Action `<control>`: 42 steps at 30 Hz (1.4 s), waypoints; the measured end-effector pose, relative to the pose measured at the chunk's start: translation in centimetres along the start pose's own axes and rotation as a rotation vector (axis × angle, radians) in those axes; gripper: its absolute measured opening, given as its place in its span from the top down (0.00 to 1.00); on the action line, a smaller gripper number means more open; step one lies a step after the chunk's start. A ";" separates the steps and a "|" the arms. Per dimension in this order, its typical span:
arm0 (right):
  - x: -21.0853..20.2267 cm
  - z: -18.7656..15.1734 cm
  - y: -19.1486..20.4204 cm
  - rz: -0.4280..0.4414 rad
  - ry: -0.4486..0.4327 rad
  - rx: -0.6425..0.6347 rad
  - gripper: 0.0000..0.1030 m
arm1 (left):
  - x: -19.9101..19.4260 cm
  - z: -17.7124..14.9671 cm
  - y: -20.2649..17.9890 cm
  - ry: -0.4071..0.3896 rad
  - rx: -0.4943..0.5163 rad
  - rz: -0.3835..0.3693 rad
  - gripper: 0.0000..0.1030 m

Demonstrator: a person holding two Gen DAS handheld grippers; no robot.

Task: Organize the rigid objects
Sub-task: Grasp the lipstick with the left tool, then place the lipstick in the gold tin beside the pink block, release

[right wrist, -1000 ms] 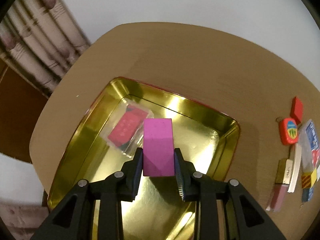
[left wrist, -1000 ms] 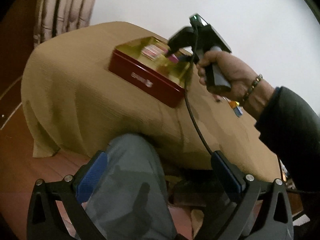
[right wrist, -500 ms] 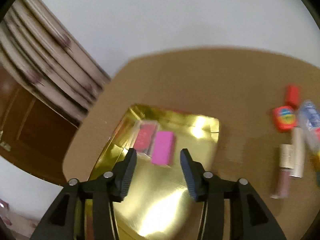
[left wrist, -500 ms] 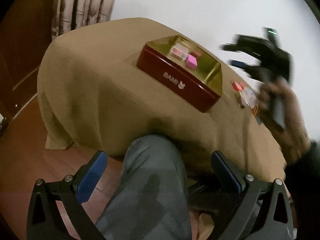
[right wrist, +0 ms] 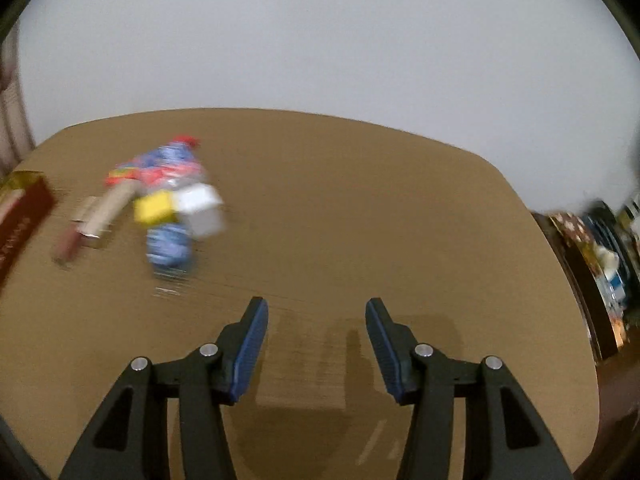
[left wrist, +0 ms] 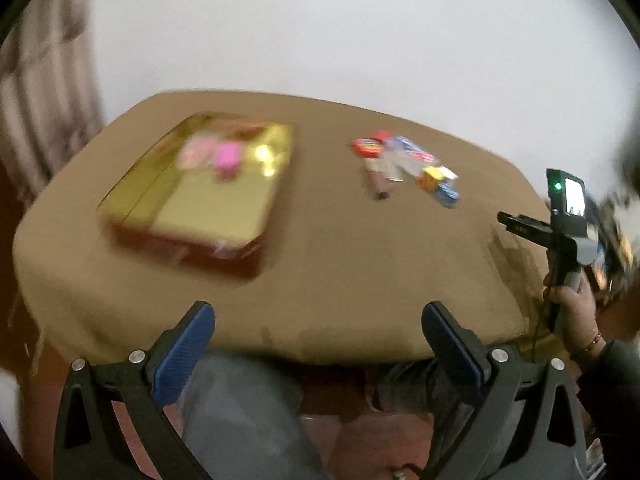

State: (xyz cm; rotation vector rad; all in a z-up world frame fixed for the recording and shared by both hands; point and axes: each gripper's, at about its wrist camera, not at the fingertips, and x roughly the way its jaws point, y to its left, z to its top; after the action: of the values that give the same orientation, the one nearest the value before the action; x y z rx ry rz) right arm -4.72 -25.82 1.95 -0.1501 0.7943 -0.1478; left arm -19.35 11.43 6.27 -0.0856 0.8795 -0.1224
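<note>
Tan tablecloth (right wrist: 360, 220), blurred clutter (right wrist: 168, 204), tin (right wrist: 20, 216) cropped

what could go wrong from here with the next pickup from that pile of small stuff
The pile of small items is packed tight, so the opening, empty right gripper may nudge neighbours or pinch two at once. The lip gloss tube lies apart and could roll. The tin sits near the table edge; a bump might shift it.
</note>
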 end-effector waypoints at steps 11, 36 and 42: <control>1.3 -1.3 -5.8 0.165 -0.039 0.130 0.49 | 11.9 11.3 -7.2 0.061 0.237 0.016 0.01; -1.9 -2.1 -3.3 0.255 -0.053 0.140 0.37 | 23.6 14.1 -5.1 0.319 0.242 -0.006 0.48; -1.8 -2.1 -3.4 0.254 -0.046 0.144 0.37 | 24.2 14.8 -5.5 0.306 0.228 -0.022 0.83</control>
State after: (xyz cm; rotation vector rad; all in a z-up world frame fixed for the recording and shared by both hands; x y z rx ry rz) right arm -7.68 -29.01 2.40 0.0836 0.7477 0.0384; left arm 6.95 2.92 -2.08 0.1397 1.1639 -0.2598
